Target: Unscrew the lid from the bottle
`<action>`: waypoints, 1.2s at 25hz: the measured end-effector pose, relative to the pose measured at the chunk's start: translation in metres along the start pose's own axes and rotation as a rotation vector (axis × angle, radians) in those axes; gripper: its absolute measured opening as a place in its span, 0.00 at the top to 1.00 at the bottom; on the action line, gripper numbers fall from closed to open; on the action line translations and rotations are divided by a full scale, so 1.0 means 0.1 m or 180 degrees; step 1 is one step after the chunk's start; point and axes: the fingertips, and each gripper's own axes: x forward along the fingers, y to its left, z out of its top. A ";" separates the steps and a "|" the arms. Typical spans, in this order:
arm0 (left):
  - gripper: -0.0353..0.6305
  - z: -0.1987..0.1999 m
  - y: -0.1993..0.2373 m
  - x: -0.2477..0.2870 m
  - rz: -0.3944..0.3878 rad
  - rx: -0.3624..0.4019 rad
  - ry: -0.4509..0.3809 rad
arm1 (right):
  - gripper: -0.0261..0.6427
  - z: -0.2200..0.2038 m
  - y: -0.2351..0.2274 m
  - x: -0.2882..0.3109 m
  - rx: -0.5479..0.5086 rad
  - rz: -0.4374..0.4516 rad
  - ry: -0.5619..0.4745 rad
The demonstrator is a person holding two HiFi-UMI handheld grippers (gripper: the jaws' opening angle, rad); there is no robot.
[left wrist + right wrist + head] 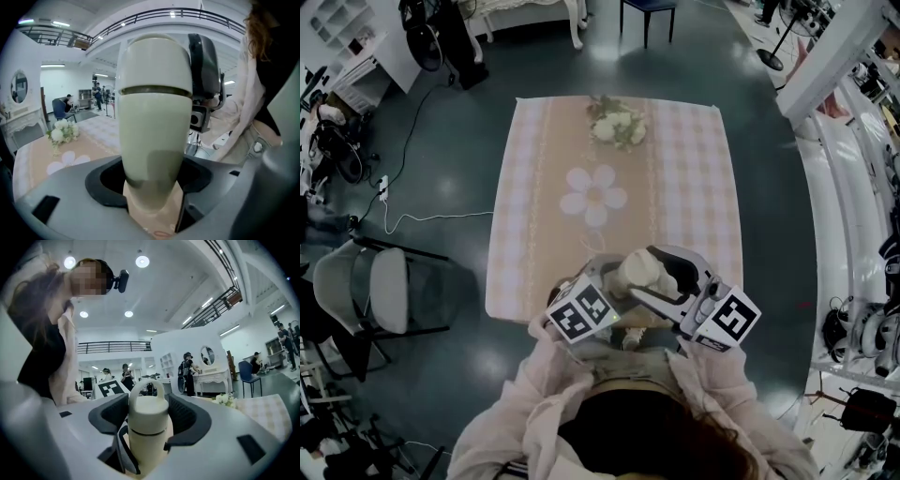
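A cream bottle (pixel 642 272) is held in the air over the near edge of the table, lying between my two grippers. My left gripper (pixel 614 289) is shut on its lower body (pixel 152 140), the base end wedged between the dark pads (pixel 105 185). The lid (pixel 147 411), cream with a loop handle, sits between the pads of my right gripper (pixel 147 417), which close on its sides. In the left gripper view the lid (pixel 154 61) points away past a dark seam, with a right gripper finger (pixel 204 70) beside it.
The table has a pink checked cloth (pixel 694 169) with a white flower bouquet (pixel 617 124) at the far end and a flower-shaped mat (pixel 593 194) in the middle. A grey chair (pixel 366 291) stands to the left. A cable runs over the floor.
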 end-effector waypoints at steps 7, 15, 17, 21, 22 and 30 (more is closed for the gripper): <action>0.47 -0.01 -0.29 -0.16 -0.0649 0.0466 -0.0050 | 0.55 0.11 0.23 -0.16 0.0312 0.1046 -0.0267; 0.47 0.00 -0.14 -0.02 -0.0259 0.0203 0.0027 | 0.39 -0.02 0.04 -0.02 0.0190 0.0160 -0.0064; 0.47 0.00 -0.16 0.00 -0.0274 0.0200 0.0044 | 0.49 -0.06 0.06 0.03 0.0055 0.0126 0.0044; 0.47 -0.01 -0.24 -0.03 -0.0453 0.0333 0.0036 | 0.50 0.02 0.21 0.06 -0.0025 0.0427 0.0016; 0.47 0.00 -0.27 -0.04 -0.0535 0.0387 0.0008 | 0.50 0.04 0.24 0.04 -0.0022 0.0520 -0.0004; 0.47 0.06 -0.63 -0.22 -0.1394 0.0759 -0.0185 | 0.50 0.17 0.58 -0.06 -0.0046 0.1429 -0.0122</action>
